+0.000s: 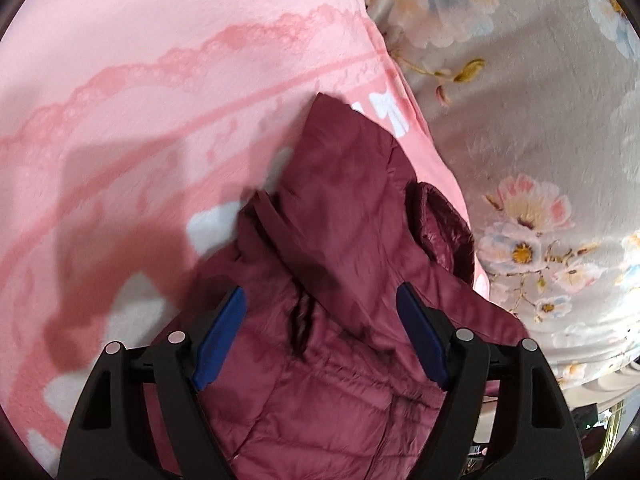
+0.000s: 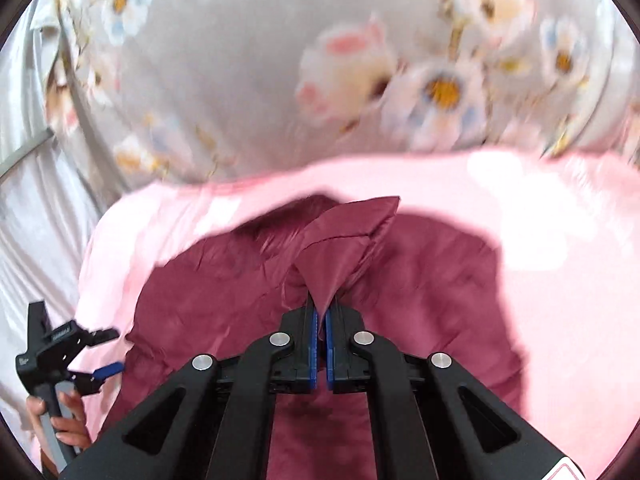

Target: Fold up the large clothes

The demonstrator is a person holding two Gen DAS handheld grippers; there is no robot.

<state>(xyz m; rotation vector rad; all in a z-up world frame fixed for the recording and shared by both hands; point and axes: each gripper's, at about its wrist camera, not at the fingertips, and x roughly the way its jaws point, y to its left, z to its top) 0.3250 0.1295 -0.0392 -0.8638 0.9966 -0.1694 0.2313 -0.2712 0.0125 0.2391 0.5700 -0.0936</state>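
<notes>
The puffy maroon jacket (image 2: 400,280) looks light, soft and slippery: the right tool (image 2: 321,312) pinches a bunched corner, the left tool (image 1: 320,320) hangs spread; seams should grip best.

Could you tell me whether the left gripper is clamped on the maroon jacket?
No, the left gripper is open above the maroon jacket, its blue pads apart.
</notes>
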